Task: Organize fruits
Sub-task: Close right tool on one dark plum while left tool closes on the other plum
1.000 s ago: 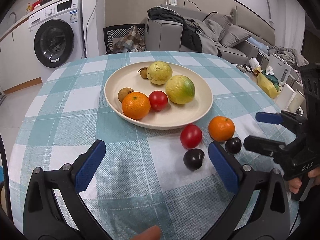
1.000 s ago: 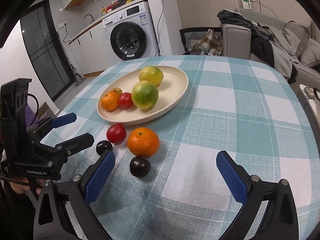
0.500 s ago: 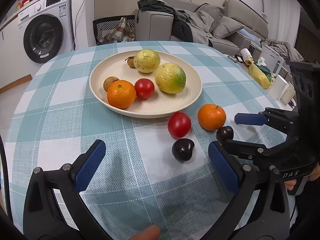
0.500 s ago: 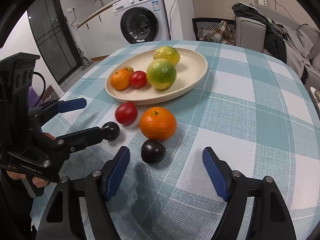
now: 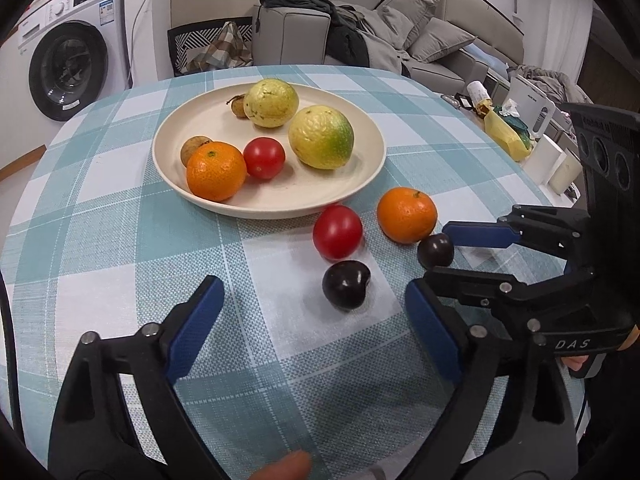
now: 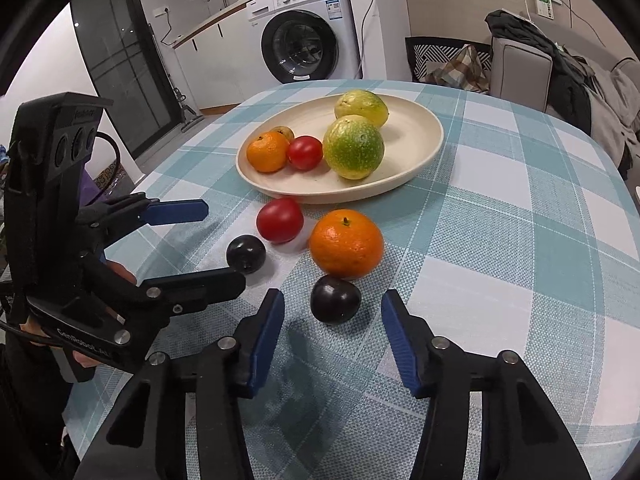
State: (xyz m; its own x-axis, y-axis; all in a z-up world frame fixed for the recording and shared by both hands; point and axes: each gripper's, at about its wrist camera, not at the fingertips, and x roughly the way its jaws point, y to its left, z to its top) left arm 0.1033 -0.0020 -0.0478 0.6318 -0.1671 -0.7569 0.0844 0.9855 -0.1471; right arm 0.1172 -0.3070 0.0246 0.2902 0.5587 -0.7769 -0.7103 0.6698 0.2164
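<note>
Closer now, right gripper (image 6: 332, 328) fingers flank one plum (image 6: 335, 299) (untouched).

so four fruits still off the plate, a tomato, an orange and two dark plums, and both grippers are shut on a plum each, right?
Not quite. The counts hold, but neither gripper is shut. In the right wrist view, the right gripper stands open around one dark plum, and the left gripper is open beside the other plum.

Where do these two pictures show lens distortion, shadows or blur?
Left wrist view: the fisheye bends the checked tablecloth lines and darkens the corners; a soft shadow lies under the nearer dark plum; a fingertip at the bottom edge is blurred. Right wrist view: the same curving and black corners; the right tool casts a faint shadow on the cloth; the fruit looks sharp.
</note>
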